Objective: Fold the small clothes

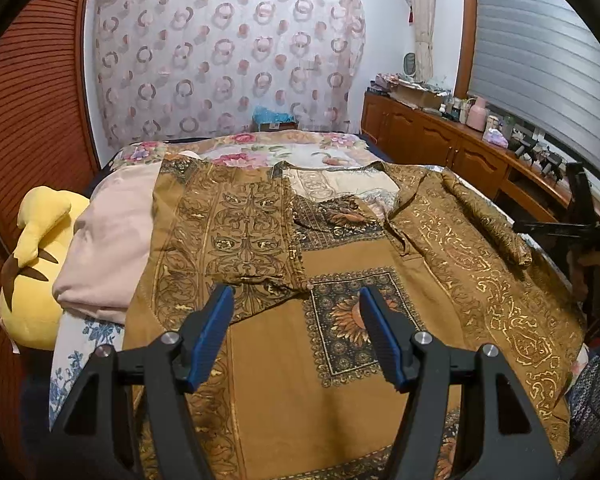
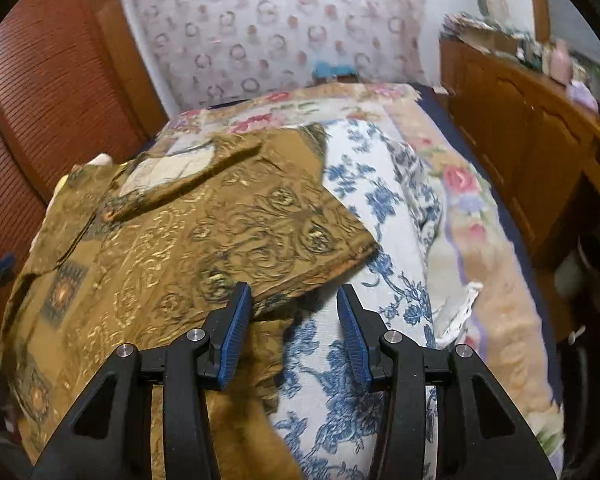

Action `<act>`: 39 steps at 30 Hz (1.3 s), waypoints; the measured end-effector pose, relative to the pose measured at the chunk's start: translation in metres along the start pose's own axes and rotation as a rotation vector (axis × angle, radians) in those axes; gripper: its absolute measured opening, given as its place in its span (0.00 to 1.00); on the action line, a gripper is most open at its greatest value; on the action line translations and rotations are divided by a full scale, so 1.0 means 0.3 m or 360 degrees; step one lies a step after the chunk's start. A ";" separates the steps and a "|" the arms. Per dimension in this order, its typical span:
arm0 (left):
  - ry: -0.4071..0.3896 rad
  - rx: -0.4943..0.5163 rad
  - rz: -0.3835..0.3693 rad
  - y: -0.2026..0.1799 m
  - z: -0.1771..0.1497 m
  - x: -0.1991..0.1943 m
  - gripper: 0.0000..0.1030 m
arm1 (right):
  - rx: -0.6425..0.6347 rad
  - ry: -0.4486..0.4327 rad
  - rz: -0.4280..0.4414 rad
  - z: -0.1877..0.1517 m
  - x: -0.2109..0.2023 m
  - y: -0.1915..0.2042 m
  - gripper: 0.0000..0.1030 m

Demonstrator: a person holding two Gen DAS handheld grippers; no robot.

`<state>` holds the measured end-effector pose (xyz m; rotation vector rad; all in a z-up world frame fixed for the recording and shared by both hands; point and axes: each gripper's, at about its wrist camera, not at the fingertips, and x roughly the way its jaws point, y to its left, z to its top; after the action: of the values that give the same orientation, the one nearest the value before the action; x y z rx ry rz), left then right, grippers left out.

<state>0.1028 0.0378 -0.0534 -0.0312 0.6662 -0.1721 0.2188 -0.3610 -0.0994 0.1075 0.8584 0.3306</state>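
Both tongs, left and right, released over the brown shirt spread on the bed; folded sleeve liable to slip open, snagged or unpressed.

brown gold-patterned shirt lies spread on the bed, left sleeve folded in over its front. pale pink folded cloth at its left edge, yellow plush toy further left. wooden cabinet along bed's right side.

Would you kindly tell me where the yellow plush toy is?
In the left wrist view, the yellow plush toy lies at the bed's left edge, against the folded pale pink cloth, beside the wooden slatted door.
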 end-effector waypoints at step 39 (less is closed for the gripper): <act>-0.0002 -0.0011 -0.0042 -0.034 -0.054 -0.033 0.63 | -0.0498 -0.0210 0.0210 0.115 -0.109 0.373 0.40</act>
<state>0.0837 0.0297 -0.0593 -0.0468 0.6651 -0.1953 0.1982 -0.2649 -0.0280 -0.1048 0.6617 0.5715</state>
